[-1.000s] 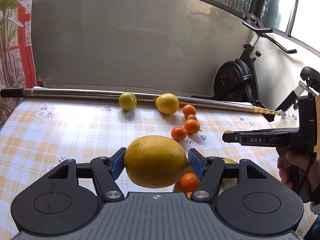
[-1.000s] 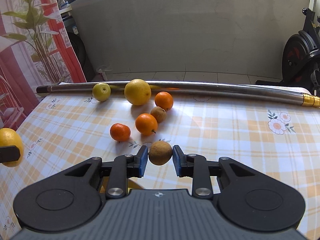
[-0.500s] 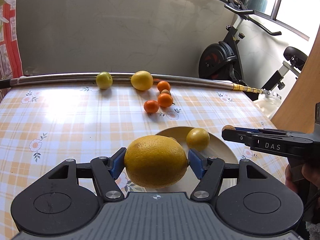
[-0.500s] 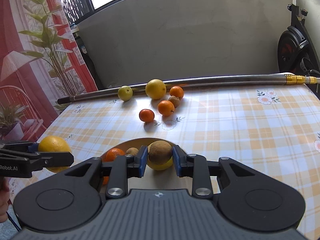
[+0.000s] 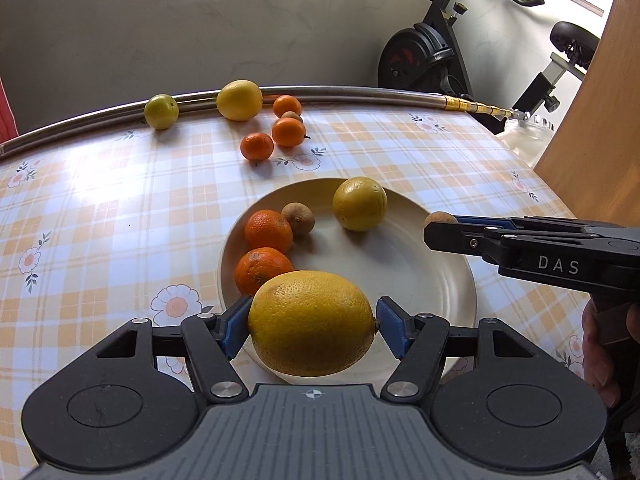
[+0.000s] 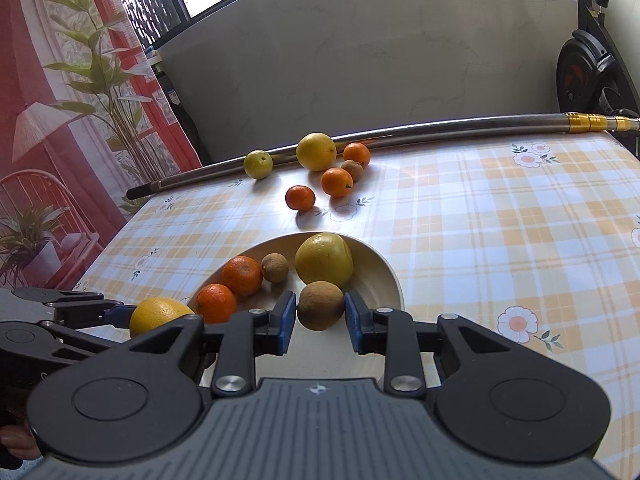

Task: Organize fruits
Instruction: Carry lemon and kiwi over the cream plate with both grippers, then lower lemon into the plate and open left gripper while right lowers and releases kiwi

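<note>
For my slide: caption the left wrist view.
Left gripper holds a lemon over the plate of fruit.

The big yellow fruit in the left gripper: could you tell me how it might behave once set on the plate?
The big yellow fruit looks rounded and firm, so it may roll on the smooth plate, perhaps nudging the oranges beside it.

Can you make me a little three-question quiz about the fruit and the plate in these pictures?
1. True or false: the left gripper is shut on a large yellow citrus fruit.
2. How many fruits lie on the round cream plate?
3. What does the right gripper hold? A) small orange mandarin B) small brown round fruit C) nothing

Key: 1 true; 2 four; 3 B
</note>
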Demonstrator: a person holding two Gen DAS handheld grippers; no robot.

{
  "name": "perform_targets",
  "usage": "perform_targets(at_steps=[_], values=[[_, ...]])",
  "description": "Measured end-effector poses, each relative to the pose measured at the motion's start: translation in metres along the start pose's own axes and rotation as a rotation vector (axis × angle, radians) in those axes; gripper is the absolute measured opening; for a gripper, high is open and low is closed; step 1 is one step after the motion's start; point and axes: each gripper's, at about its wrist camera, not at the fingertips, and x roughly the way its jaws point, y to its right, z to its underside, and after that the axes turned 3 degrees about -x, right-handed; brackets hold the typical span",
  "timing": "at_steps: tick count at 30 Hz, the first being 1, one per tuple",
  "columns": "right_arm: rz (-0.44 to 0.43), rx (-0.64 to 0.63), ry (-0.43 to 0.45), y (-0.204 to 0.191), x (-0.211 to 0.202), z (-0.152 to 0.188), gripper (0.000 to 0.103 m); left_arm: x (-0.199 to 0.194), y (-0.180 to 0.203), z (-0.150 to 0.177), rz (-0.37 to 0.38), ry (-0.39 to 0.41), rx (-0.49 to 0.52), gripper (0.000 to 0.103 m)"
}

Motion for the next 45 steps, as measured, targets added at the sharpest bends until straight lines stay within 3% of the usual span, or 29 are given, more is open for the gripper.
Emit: perform_targets(at_steps=[24, 35, 45], values=[[0.019, 0.038, -0.031, 0.012, 0.009, 0.006, 0.03, 0.019, 0.008, 0.01, -0.023, -0.035, 0.079, 0.069], [0.054, 0.015, -0.073, 0.012, 0.022, 0.002, 0.03, 0.013, 0.0, 0.011, 0.001, -0.009, 0.013, 0.07], [0.11, -0.1, -0.142, 0.003, 0.051, -0.014, 0.03, 0.004, -0.015, 0.011, 0.051, 0.036, -0.068, 0.07]])
